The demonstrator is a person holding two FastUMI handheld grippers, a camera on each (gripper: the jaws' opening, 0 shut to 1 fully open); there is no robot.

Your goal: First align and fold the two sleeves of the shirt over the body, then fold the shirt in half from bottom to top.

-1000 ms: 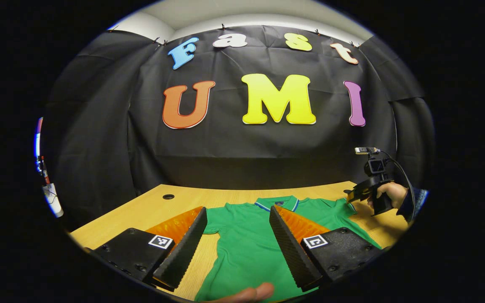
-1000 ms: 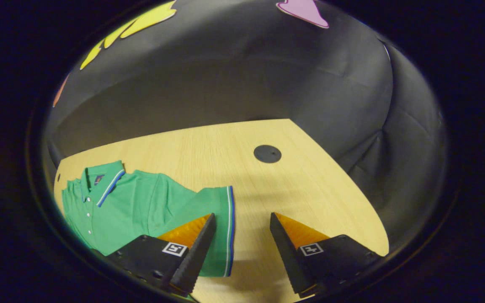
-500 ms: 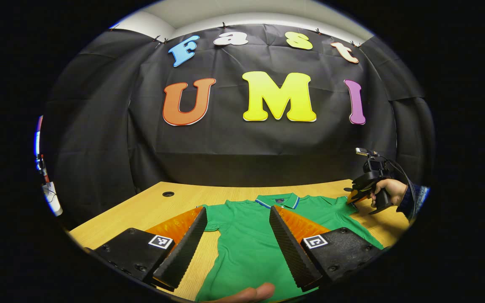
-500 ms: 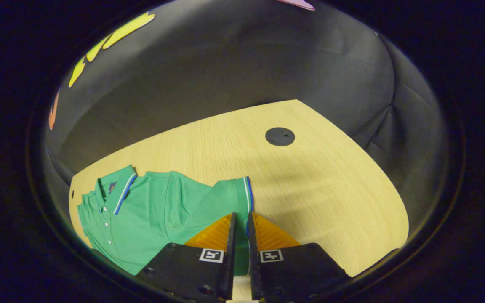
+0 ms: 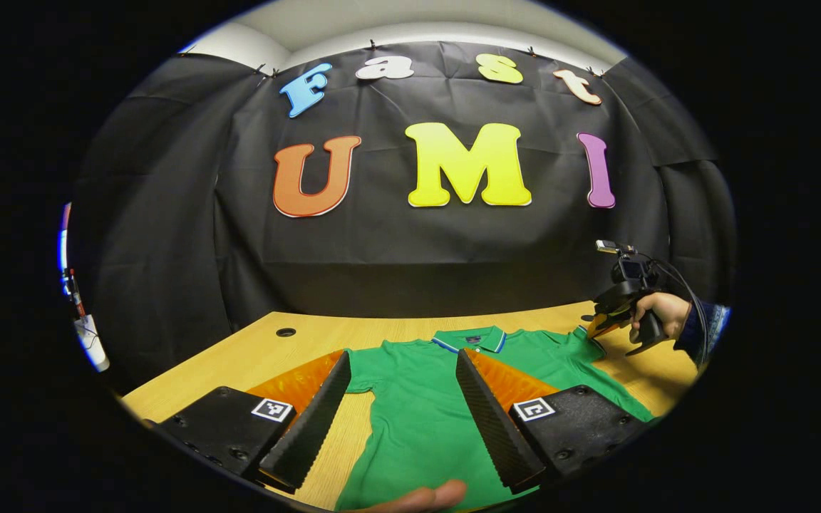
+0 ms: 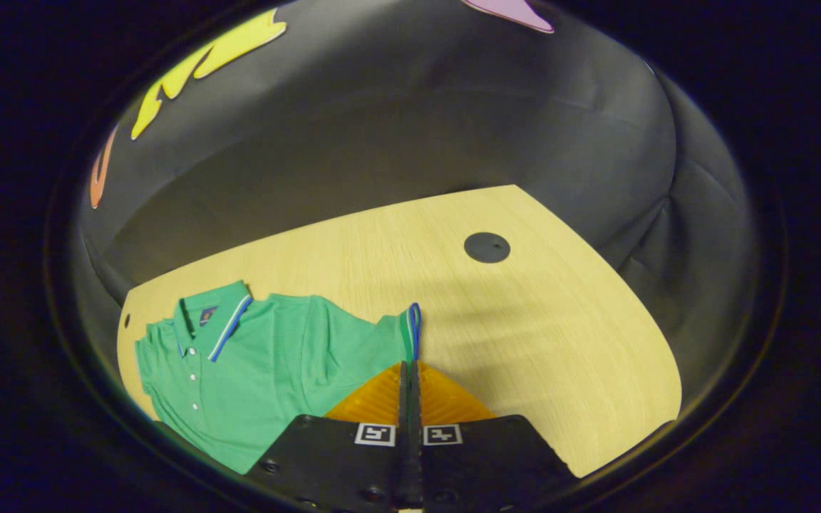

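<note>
A green polo shirt (image 5: 417,413) with a striped collar (image 5: 469,340) lies flat, front up, on the wooden table (image 5: 254,356). My left gripper (image 5: 402,356) hovers open over the shirt's lower left part, nothing between its fingers. A person's fingertip (image 5: 417,495) shows at the bottom edge. Far right, a hand (image 5: 656,313) holds my right gripper (image 5: 599,324) at the shirt's sleeve. In the right gripper view, my right gripper (image 6: 408,365) is shut on the blue-trimmed cuff of the sleeve (image 6: 382,338), which stands raised off the table (image 6: 382,242); the shirt (image 6: 268,356) spreads to the left.
A round cable hole (image 5: 285,332) sits near the table's far left corner, and a black round cap (image 6: 487,247) lies on the table beyond the held sleeve. Black cloth walls close the table's far and side edges. Bare wood stretches right of the sleeve.
My right gripper went from open to shut on the sleeve cuff, and the cuff now stands up off the table. My left gripper has barely moved.
</note>
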